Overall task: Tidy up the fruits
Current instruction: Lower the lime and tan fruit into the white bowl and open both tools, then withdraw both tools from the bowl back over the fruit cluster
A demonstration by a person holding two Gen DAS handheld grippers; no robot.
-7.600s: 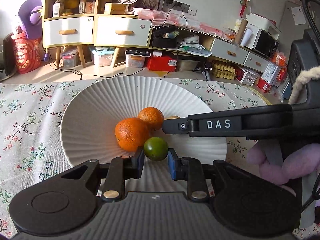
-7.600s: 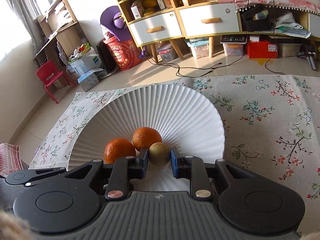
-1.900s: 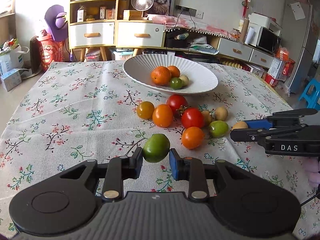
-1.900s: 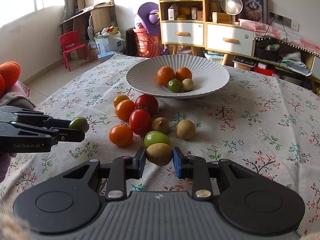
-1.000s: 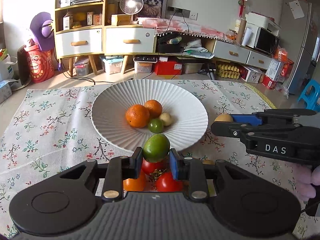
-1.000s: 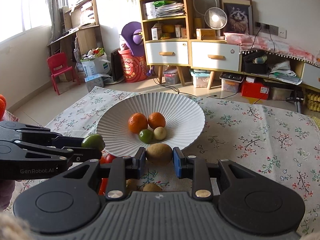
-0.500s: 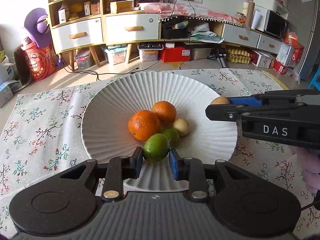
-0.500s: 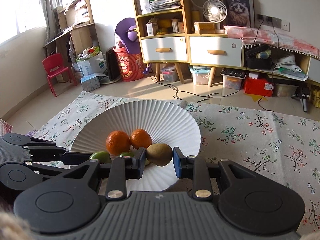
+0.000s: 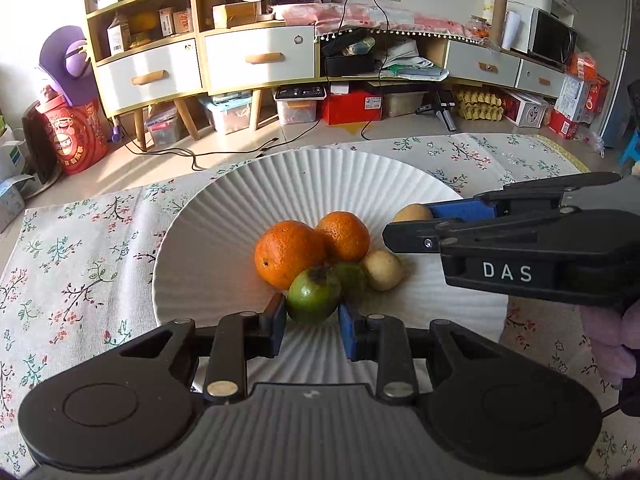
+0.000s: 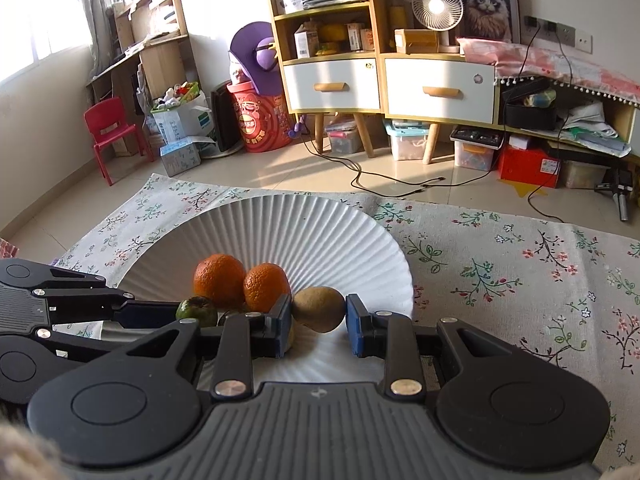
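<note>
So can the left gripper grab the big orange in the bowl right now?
Probably not. The left gripper is already shut on a green fruit, which sits between it and the big orange in the bowl.

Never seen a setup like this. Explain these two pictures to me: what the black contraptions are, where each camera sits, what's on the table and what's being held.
There is no robot here. A person holds a black two-finger gripper in each hand, and each gripper carries a wide-angle camera looking forward along its fingers. One picture comes from the left gripper, the other from the right gripper; each also sees the other reaching in from the side.

On the table, a flowered cloth lies under a white ribbed plate. In the plate sit two oranges, a small green fruit and a small yellowish fruit.

The left gripper is shut on a green fruit, the right on a brown fruit. Both hang over the plate, not yet released.
</note>
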